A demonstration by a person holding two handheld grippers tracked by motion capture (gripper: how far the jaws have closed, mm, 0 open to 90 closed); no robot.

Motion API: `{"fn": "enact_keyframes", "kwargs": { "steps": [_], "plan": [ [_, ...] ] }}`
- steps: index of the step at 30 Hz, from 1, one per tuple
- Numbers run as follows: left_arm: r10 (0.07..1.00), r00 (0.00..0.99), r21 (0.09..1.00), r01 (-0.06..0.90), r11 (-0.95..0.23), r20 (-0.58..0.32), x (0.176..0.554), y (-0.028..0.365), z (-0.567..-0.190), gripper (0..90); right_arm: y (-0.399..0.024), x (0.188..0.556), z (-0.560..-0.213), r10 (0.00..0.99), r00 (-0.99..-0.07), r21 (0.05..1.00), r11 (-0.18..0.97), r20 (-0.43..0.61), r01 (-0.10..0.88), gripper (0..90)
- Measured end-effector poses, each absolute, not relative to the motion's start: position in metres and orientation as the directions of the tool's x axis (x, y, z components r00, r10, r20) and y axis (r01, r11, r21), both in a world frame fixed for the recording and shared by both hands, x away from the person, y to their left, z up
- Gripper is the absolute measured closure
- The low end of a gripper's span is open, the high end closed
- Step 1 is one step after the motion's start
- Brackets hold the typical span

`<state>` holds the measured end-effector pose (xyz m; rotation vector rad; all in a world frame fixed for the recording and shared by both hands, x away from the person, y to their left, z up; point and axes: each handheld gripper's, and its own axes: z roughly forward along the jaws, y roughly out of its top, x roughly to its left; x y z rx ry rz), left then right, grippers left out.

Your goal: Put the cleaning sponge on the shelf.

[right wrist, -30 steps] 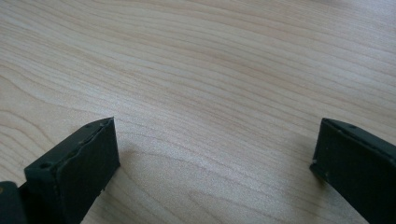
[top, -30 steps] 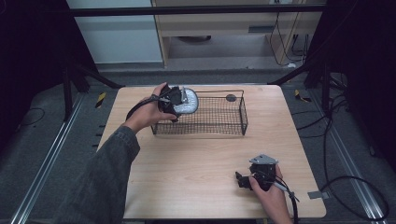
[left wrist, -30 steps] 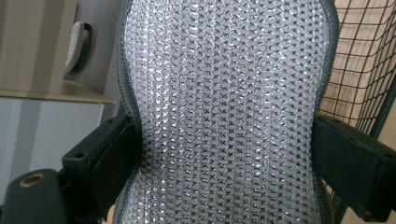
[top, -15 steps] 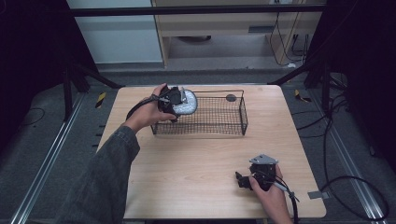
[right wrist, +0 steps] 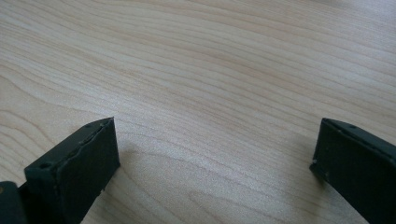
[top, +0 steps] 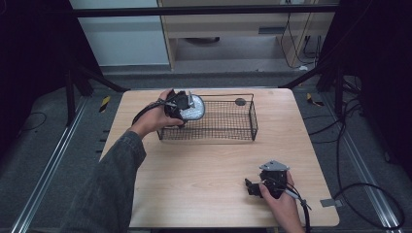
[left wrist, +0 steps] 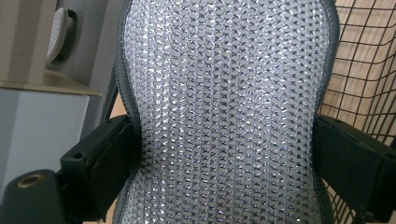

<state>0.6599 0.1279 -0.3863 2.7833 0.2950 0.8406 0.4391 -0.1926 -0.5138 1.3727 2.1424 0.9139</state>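
Observation:
My left gripper (top: pixel 180 108) is shut on a silver mesh pad (top: pixel 195 108) with a grey rim, held at the left end of a black wire basket (top: pixel 245 129). In the left gripper view the pad (left wrist: pixel 224 112) runs from top to bottom, and both black jaws press on its narrowed sides. My right gripper (top: pixel 252 187) rests low over the table near the front right corner, held by a hand. In the right gripper view (right wrist: pixel 212 163) its jaws stand wide apart above bare wood, with nothing between them.
The light wooden table (top: pixel 194 184) has the basket at its back centre. A small dark round object (top: pixel 240 101) lies beyond the basket's far wall. Cables (top: pixel 369 194) trail on the floor at the right, and dark frame legs stand around the table.

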Motion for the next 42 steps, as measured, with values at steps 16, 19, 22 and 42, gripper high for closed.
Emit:
{"fn": "enact_keyframes", "kwargs": {
  "steps": [16, 19, 22, 42],
  "plan": [
    [0.317, 0.831, 0.308, 0.187, -0.933, 0.457, 0.665, 0.131, -0.389, 3.8, -0.193, 0.439, -0.514, 0.91, -0.414, 0.726, 0.291, -0.009, 0.624, 0.6],
    [0.329, 0.829, 0.317, 0.195, -0.928, 0.453, 0.665, 0.132, -0.39, 3.4, -0.193, 0.439, -0.514, 0.91, -0.414, 0.726, 0.291, -0.009, 0.624, 0.6],
    [0.338, 0.826, 0.332, 0.196, -0.923, 0.451, 0.666, 0.133, -0.389, 3.3, -0.193, 0.439, -0.514, 0.91, -0.414, 0.726, 0.29, -0.009, 0.623, 0.6],
    [0.36, 0.827, 0.382, 0.193, -0.904, 0.433, 0.661, 0.132, -0.379, 10.0, -0.193, 0.439, -0.514, 0.911, -0.413, 0.724, 0.292, -0.011, 0.625, 0.6]
  ]
}}
